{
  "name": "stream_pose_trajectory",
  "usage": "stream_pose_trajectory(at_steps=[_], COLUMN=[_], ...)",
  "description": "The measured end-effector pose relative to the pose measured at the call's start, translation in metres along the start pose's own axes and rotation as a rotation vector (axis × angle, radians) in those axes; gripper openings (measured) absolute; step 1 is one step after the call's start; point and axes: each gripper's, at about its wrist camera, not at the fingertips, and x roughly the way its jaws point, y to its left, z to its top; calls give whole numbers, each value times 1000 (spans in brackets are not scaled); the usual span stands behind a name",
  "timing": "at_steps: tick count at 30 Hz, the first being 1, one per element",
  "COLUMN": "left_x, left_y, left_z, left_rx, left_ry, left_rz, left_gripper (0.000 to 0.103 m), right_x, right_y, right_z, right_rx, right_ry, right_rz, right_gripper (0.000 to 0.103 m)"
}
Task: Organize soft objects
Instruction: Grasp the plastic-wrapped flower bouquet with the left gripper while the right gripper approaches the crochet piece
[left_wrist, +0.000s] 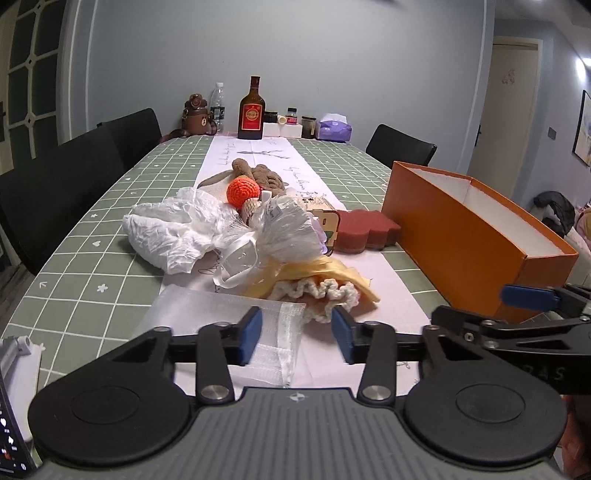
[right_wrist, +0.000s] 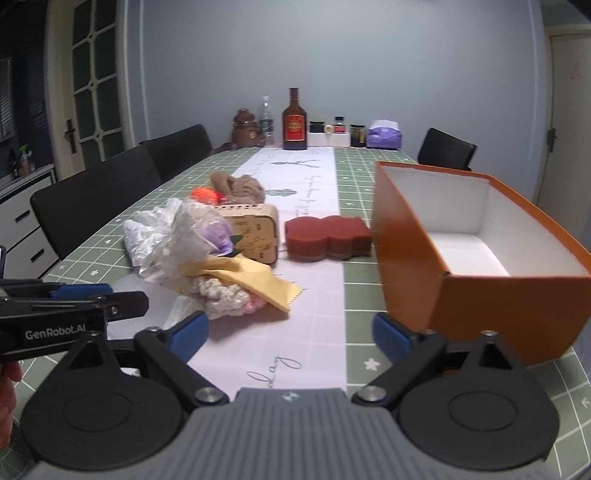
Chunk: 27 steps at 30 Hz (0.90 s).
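Observation:
A pile of soft things lies mid-table: a white crinkled bag (left_wrist: 170, 232), a wrapped flower bundle (left_wrist: 284, 229), a yellow cloth (left_wrist: 332, 273) over a cream crochet piece (left_wrist: 317, 295), an orange crochet ball (left_wrist: 243, 189), a brown plush (left_wrist: 262, 173) and a dark red sponge (left_wrist: 365, 230). A sheer white pouch (left_wrist: 236, 325) lies just before my left gripper (left_wrist: 297, 336), which is open and empty. My right gripper (right_wrist: 291, 336) is open and empty, between the crochet piece (right_wrist: 225, 295) and the empty orange box (right_wrist: 480, 258).
A wooden box (right_wrist: 255, 232) stands in the pile. Bottles, jars, a bear flask (left_wrist: 195, 116) and a tissue pack (left_wrist: 334, 127) line the far end. Black chairs (left_wrist: 74, 173) stand along the left side and far right. A phone (left_wrist: 11, 424) sits at the near left.

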Motion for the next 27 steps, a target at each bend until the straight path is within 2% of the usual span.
stream_pose_trajectory(at_steps=[1,3,4,8,9,11,13,14,16,17,23,27], left_x=[1,4,7,17,19,23,27,29,35,39,68,83], left_y=[1,4,5,9,11,11,10,8,4,3,0,-2], left_z=[1,2,4,12,15,20,25,27,31,33,41,43], left_rx=[2,26,47,109,123,150,191,214,273,296,369,403], left_ry=[-1,-12,-19,-24,-27,-42,-69,-79,-95,-96,-66,-42], left_rz=[-8,-13,-7,-1,2,12,11,9,-3,-5,-1,-3], left_gripper=[40,37,37,37,39,48,67,70,77,78,81,82], right_x=[5,11,17,34,37,44,51,55,64,70,97,115], right_y=[3,6,7,10,11,11,12,12,11,9,6,4], right_z=[1,3,5,11,13,18,23,26,34,38,57,57], right_rx=[-8,-21,-33,-43,-44,-48,-54,-59,-65,-65,-76,-93], right_ry=[6,15,29,60,63,67,69,70,74,77,86,112], right_rz=[12,28,33,58,60,61,60,61,56,56,49,42], right_gripper=[90,78,76,73,73,73,73,72,63,60,59,58])
